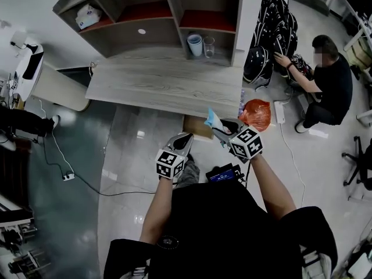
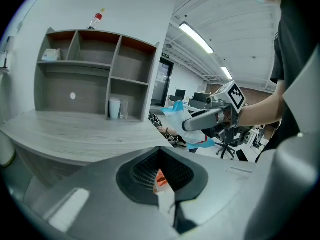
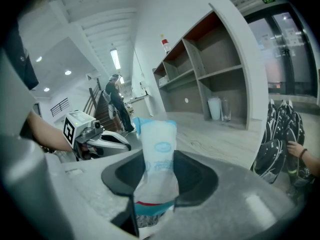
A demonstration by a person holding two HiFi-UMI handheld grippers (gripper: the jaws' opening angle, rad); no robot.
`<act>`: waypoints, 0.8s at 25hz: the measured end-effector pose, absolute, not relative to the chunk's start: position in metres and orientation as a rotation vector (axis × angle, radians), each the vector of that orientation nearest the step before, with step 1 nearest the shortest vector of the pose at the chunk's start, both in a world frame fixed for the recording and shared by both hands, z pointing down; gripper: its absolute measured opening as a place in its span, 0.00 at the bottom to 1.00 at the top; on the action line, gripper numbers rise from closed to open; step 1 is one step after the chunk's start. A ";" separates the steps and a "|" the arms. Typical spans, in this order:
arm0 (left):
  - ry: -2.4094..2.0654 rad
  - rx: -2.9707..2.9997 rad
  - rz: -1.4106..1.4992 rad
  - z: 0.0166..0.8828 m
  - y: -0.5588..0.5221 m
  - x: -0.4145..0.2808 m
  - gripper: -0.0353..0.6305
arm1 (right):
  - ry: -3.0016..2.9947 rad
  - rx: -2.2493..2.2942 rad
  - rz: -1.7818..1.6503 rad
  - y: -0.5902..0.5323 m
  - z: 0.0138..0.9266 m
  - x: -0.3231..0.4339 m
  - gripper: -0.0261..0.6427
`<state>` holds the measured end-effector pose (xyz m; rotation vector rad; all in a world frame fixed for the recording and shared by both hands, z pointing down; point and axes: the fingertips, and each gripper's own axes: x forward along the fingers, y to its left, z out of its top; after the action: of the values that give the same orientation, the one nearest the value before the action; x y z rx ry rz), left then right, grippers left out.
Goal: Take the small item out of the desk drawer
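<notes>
Right gripper (image 1: 221, 131): its jaws are clamped on the packet (image 3: 159, 154), a small white pouch with blue ends. The packet stands upright between the pads, its lower end down in the jaw throat and its upper end rising past the fingertips. In the head view the packet (image 1: 212, 121) is in the air, clear of the desk (image 1: 163, 86), just off the desk's front edge near its right corner. It is above the right end of the tan drawer (image 1: 196, 127), which shows below that edge.

Left gripper (image 1: 181, 139): jaws together, with only a thin seam between them in its own view (image 2: 162, 184) and nothing gripped. It is just left of the right gripper, apart from it, and also points at the desk's front edge.

Surroundings: an orange bag (image 1: 256, 114) lies on the floor just right of the packet, near the desk's right corner, with a white power strip (image 1: 279, 112) beside it. A shelf unit (image 1: 157, 16) stands along the desk's rear edge. Its lower right compartment holds a cup (image 1: 195, 44) and a glass (image 1: 208, 45), and a bottle (image 2: 96, 20) stands on its top. The desk top in front of the shelf unit is bare. A person (image 1: 331, 80) crouches on the floor well to the right, reaching into a heap of black bags (image 1: 270, 34).
</notes>
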<state>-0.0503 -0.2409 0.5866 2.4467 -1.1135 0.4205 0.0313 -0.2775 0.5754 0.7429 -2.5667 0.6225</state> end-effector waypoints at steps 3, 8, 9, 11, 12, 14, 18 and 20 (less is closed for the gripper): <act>-1.140 2.428 0.414 0.587 -0.229 -0.050 0.06 | -2.579 0.728 0.628 -0.274 0.575 0.033 0.30; -1.168 2.396 0.416 0.592 -0.208 -0.061 0.06 | -2.585 0.725 0.652 -0.264 0.577 0.029 0.30; -1.172 2.391 0.417 0.593 -0.205 -0.064 0.06 | -2.585 0.724 0.654 -0.262 0.578 0.028 0.30; -1.173 2.388 0.418 0.593 -0.199 -0.067 0.06 | -2.587 0.726 0.656 -0.257 0.576 0.026 0.30; -1.170 2.390 0.417 0.592 -0.197 -0.068 0.06 | -2.588 0.729 0.658 -0.255 0.575 0.025 0.30; -1.157 2.399 0.412 0.589 -0.192 -0.069 0.06 | -2.588 0.740 0.664 -0.251 0.572 0.023 0.30; -1.118 2.428 0.404 0.586 -0.176 -0.071 0.06 | -2.583 0.778 0.662 -0.239 0.571 0.018 0.30; -1.097 2.439 0.405 0.588 -0.164 -0.075 0.06 | -2.580 0.804 0.658 -0.229 0.569 0.015 0.30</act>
<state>-0.0749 -0.1635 0.5875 2.4394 -1.0969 0.4051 0.0153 -0.2288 0.5694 0.8044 -2.5799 0.6576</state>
